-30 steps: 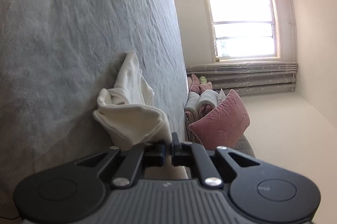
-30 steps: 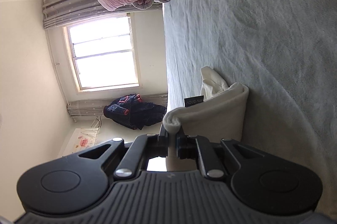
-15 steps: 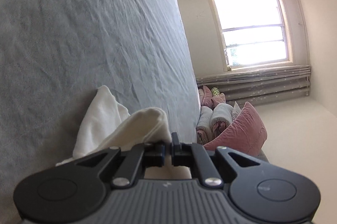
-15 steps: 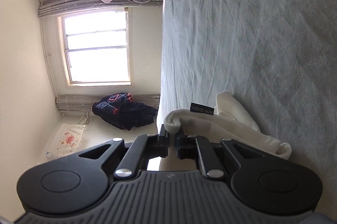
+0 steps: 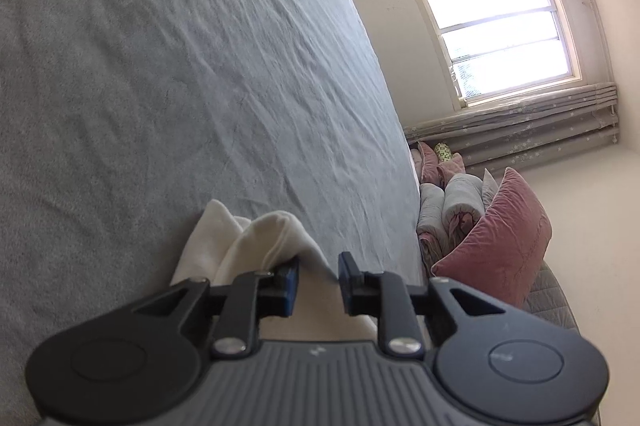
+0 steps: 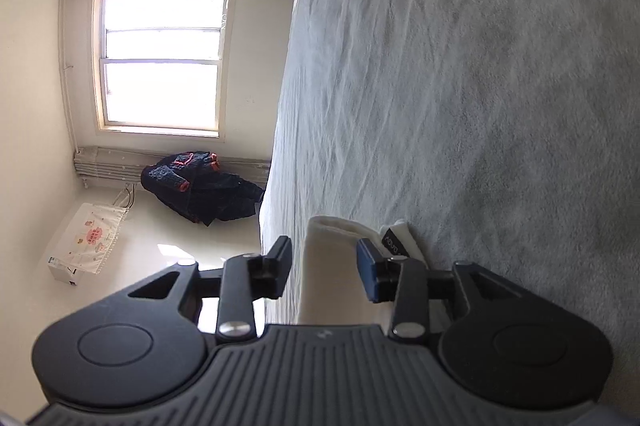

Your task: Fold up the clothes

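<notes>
Release is our step: both jaws have just been opening, the left gripper [image 5: 318, 276] and right gripper [image 6: 324, 258] now spread around the cream garment [image 5: 256, 238] on the grey bed [image 5: 160, 66], so we should back straight out without snagging its fold.

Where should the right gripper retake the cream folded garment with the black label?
On the rounded fold edge of the cream folded garment beside its black label, coming in low from the near bed edge. That doubled edge stands raised off the grey bedsheet, already between the right gripper, whose jaws have just opened.
</notes>
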`<state>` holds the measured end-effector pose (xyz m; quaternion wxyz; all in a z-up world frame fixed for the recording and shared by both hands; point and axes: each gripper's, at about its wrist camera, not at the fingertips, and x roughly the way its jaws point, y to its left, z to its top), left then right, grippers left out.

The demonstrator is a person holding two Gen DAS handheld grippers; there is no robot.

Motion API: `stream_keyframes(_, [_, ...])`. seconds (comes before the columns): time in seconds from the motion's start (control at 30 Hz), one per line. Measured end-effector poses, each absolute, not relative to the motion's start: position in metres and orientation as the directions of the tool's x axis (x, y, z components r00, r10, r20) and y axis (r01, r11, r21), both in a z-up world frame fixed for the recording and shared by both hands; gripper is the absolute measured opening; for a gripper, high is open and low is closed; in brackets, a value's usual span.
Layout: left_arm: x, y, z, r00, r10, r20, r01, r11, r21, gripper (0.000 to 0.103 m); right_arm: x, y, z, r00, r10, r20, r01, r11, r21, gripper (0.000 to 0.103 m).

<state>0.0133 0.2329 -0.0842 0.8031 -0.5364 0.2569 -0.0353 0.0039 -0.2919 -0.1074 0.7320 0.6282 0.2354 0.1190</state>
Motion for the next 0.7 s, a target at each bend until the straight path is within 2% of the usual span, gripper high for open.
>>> stream_keyframes(0.07, [0.007,0.24,-0.072,0.897,-0.252,-0.364,-0.216,0.47,-0.856,0.073,-0.002,-0.297,-0.1,0.87,0.451,-0.196,0.103,0.223,0.969,0.06])
stream_keyframes(0.17, [0.005,0.25,-0.061,0.901,-0.219,-0.375,-0.207,0.543,-0.814,0.074,-0.009,-0.299,-0.09,0.866,0.44,-0.237,0.094,0.324,0.942,0.06])
stream_keyframes(0.37, [0.022,0.242,-0.06,0.852,-0.19,-0.487,-0.192,0.752,-0.631,0.071,0.004,-0.272,-0.075,0.843,0.4,-0.36,0.058,0.598,0.8,0.06])
stream_keyframes(0.53, [0.035,0.226,-0.064,0.839,-0.156,-0.521,-0.148,0.856,-0.495,0.054,0.026,-0.231,-0.07,0.819,0.363,-0.444,-0.017,0.789,0.614,0.06])
stream_keyframes(0.57, [0.04,0.221,-0.065,0.838,-0.15,-0.524,-0.141,0.869,-0.475,0.044,0.03,-0.224,-0.069,0.822,0.349,-0.45,-0.033,0.818,0.574,0.06])
stream_keyframes(0.6, [0.043,0.217,-0.065,0.838,-0.146,-0.526,-0.133,0.88,-0.456,0.023,0.032,-0.217,-0.068,0.826,0.337,-0.453,-0.048,0.842,0.538,0.059])
stream_keyframes(0.63, [0.043,0.214,-0.066,0.84,-0.142,-0.524,-0.122,0.891,-0.436,0.011,0.036,-0.21,-0.068,0.829,0.325,-0.454,-0.066,0.864,0.498,0.053])
stream_keyframes(0.67, [0.04,0.212,-0.065,0.851,-0.13,-0.508,-0.115,0.899,-0.422,0.008,0.04,-0.203,-0.068,0.833,0.313,-0.456,-0.083,0.885,0.458,0.017])
stream_keyframes(0.7, [0.035,0.209,-0.062,0.871,-0.111,-0.478,-0.109,0.906,-0.41,0.007,0.041,-0.197,-0.068,0.833,0.299,-0.465,-0.092,0.905,0.416,0.006])
